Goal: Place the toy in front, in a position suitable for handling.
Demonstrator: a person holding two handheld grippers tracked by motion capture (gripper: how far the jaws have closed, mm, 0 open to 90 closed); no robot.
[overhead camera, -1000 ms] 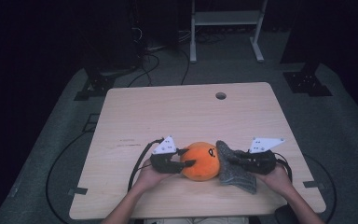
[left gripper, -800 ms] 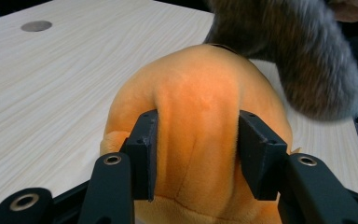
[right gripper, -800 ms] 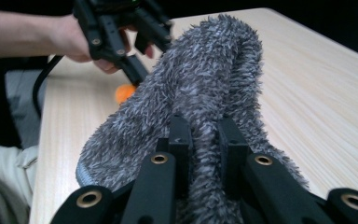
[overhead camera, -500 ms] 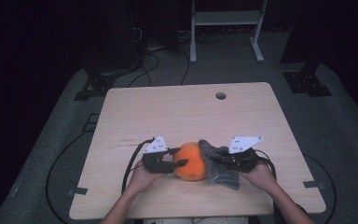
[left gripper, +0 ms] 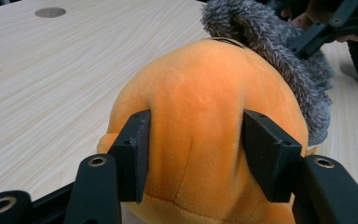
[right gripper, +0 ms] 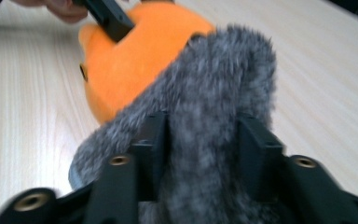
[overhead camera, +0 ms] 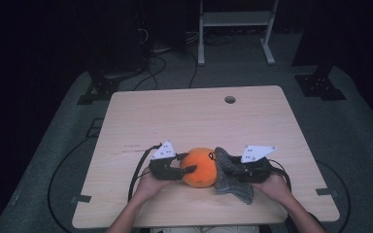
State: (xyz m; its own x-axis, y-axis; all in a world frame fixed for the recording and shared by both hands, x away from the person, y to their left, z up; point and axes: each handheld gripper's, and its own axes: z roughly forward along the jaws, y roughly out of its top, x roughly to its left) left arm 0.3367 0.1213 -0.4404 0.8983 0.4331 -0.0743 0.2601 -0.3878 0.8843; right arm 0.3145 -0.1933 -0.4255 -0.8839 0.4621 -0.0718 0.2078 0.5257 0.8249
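Left gripper (overhead camera: 187,169): jaws pressed into both sides of the orange plush (overhead camera: 200,166), gripping it; in the left gripper view the plush (left gripper: 205,135) bulges between the two jaws.
Left hand (overhead camera: 148,184): low on the counter (overhead camera: 184,116), forearm entering from the near edge.
Orange plush: near the counter's front edge, between both grippers, touching the grey furry cloth (overhead camera: 230,177) on its right.
Right gripper (overhead camera: 233,170): jaws clamped on the grey furry cloth (right gripper: 205,140), which fills the gap between them.
Right hand (overhead camera: 274,184): low beside the cloth.
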